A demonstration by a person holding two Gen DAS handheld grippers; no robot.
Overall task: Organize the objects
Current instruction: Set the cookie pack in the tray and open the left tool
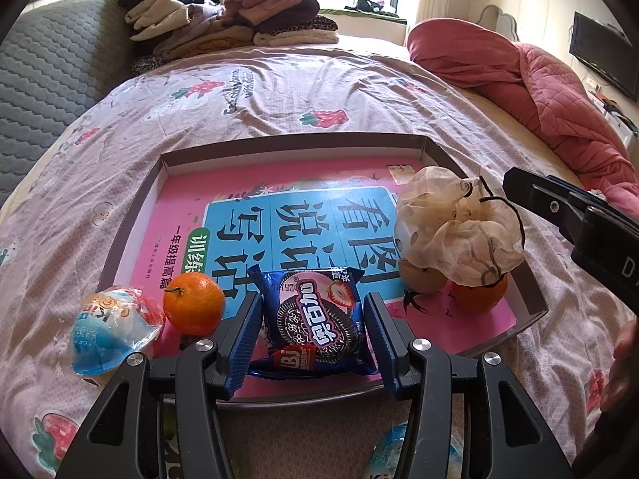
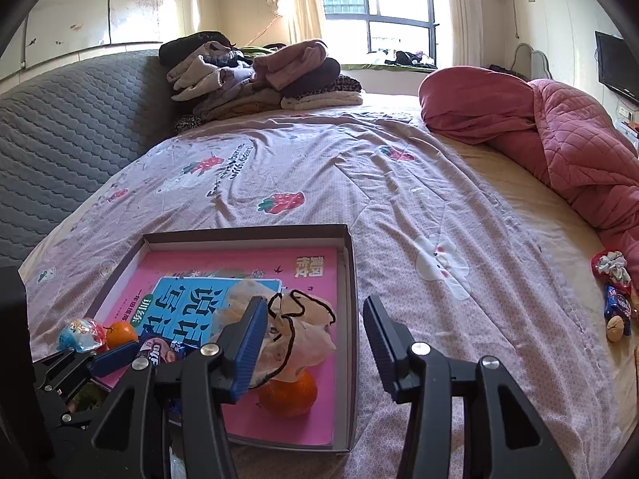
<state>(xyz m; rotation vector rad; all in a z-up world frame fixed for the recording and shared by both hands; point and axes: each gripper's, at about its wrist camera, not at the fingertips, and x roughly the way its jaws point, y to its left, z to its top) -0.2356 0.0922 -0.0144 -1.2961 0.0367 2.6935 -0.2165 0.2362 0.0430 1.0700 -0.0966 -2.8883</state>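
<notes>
The blue-padded fingers (image 1: pixel 245 337) of the left gripper (image 1: pixel 311 343) stand half open astride a cookie packet (image 1: pixel 317 321) lying in the shallow box (image 1: pixel 131 215) – pads beside it, apparently not pressing. The right gripper (image 2: pixel 315 345) hangs open and empty, a gauzy scarf (image 2: pixel 295 335) over an orange (image 2: pixel 288 393) just inside its left finger. A clean release wants a straight lift – no dragging the packet.

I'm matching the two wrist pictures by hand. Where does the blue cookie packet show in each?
Left wrist: cookie packet bottom centre, between the left gripper's fingers.
Right wrist: cookie packet lower left, mostly hidden.
Shared landmark: the sheer scrunchie over an orange.
</notes>
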